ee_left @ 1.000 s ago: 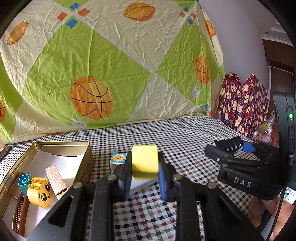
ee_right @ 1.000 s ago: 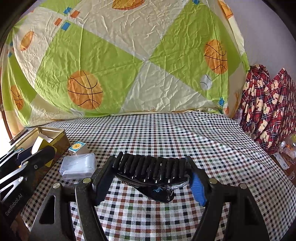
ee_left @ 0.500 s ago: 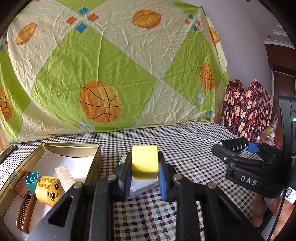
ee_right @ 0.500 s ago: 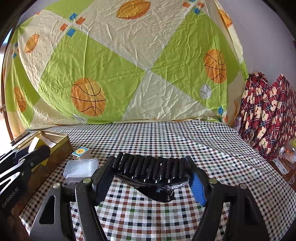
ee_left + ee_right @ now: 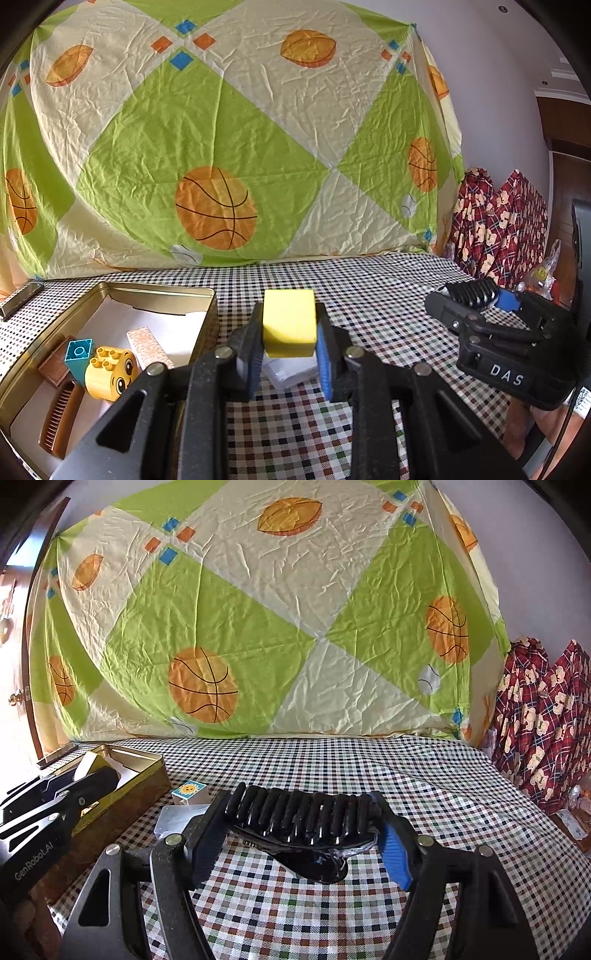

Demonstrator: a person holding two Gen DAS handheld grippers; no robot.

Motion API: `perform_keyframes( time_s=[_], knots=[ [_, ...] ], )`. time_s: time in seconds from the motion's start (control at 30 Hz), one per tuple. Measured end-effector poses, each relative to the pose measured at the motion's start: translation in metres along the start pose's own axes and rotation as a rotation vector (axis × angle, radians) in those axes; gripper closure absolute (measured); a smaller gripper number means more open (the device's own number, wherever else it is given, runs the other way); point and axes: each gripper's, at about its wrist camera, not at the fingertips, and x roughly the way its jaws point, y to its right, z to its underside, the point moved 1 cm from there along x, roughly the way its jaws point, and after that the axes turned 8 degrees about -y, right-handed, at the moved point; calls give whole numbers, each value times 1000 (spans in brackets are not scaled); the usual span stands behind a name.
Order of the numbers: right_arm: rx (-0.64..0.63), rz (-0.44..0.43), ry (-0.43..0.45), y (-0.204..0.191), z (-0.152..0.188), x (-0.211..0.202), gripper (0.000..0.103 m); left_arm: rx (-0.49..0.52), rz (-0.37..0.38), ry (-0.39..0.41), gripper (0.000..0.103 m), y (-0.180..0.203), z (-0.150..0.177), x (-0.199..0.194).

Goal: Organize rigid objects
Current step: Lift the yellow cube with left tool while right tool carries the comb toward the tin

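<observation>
My left gripper [image 5: 289, 350] is shut on a yellow block [image 5: 289, 321], held just above the checked tablecloth, right of an open gold tin [image 5: 207, 295]. Below the block lies a clear plastic box [image 5: 291, 373]. My right gripper [image 5: 303, 814] is shut on a black ribbed hair clip [image 5: 303, 812], its jaws wide around the clip's length. In the left wrist view the right gripper [image 5: 476, 297] is at the right with the hair clip [image 5: 474, 291]. The right wrist view has the left gripper [image 5: 96, 773] and yellow block [image 5: 86, 764] over the tin [image 5: 147, 771].
Inside the tin lie a teal block [image 5: 78, 350], a yellow bear-face brick [image 5: 110, 373], a brown comb [image 5: 61, 421] and a patterned block [image 5: 146, 341]. A sun-print block [image 5: 190, 791] and the clear box [image 5: 173, 818] sit beside the tin. A basketball-print sheet hangs behind.
Both views have tipped up slightly. In the left wrist view the sun-print block has slipped out of sight behind the gripper and the tin sits further right. Both grips are unchanged.
</observation>
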Motion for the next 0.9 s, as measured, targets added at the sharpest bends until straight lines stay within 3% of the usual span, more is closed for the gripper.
perform_keyframes(
  time_s=[0.9],
  knots=[
    [-36, -88, 7, -31, 2, -3, 28, -32, -34, 43, 80, -16, 5, -18]
  ],
)
